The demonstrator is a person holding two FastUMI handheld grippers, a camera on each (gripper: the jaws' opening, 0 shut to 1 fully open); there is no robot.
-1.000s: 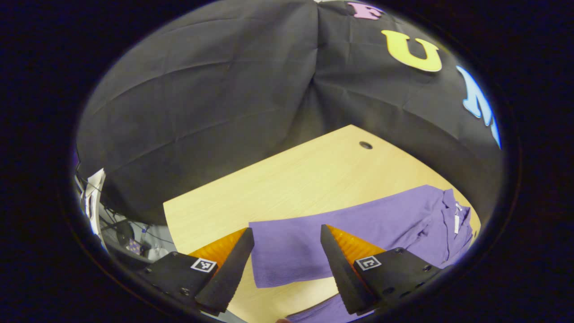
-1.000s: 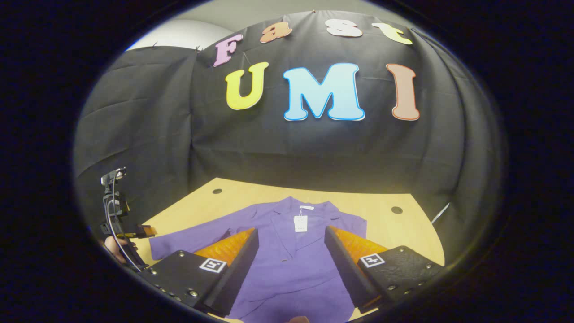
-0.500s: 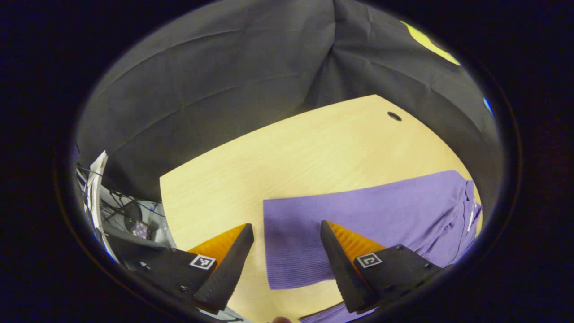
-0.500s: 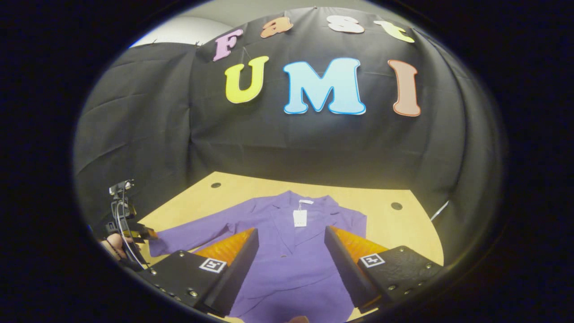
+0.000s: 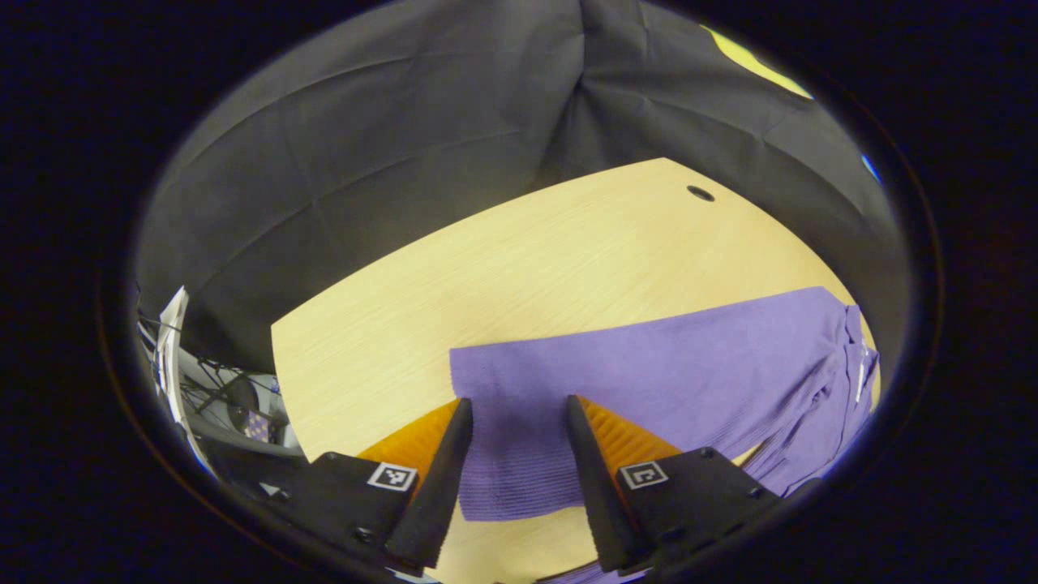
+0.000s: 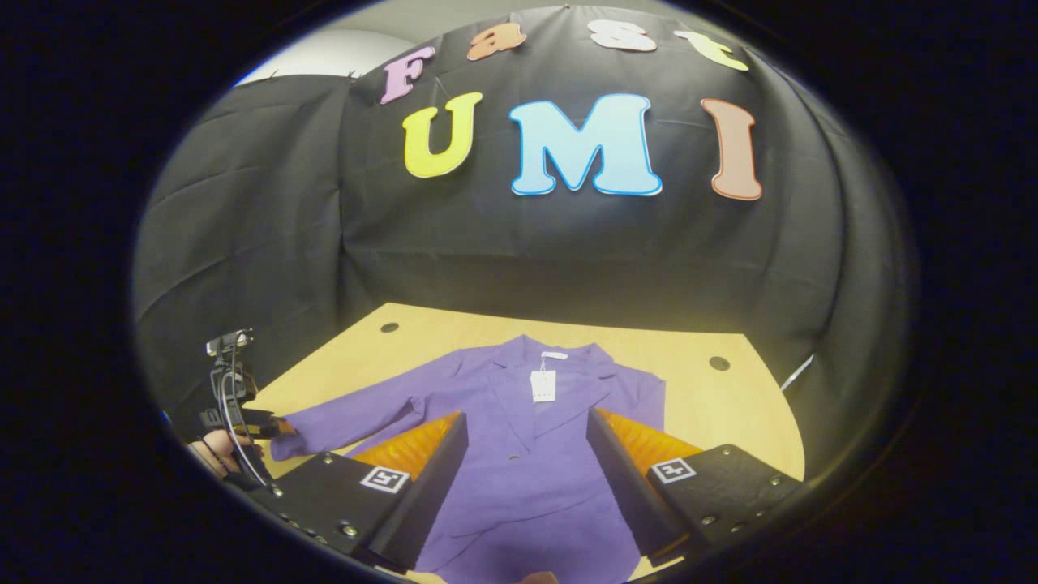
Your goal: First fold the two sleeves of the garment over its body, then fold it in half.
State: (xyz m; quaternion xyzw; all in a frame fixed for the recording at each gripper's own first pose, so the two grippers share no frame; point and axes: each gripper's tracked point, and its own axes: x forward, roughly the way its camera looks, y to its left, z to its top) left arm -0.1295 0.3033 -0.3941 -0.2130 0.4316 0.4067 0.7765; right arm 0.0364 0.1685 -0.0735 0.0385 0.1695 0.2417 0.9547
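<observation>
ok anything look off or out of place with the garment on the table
Nothing stands out. The purple garment lies flat and face up on the wooden table, one sleeve stretched out straight, a white tag at the collar. The left hand-held gripper sits open over the cuff end; the right hand-held gripper is open too.

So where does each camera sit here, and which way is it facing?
Left gripper view: rides the left claw, looking down along its open fingers at the spread sleeve on the table.
Right gripper view: rides the right claw, open, facing the booth wall over the purple garment; the left claw and the hand holding it show at the sleeve's cuff.
Shared: garment, table, left claw.
</observation>
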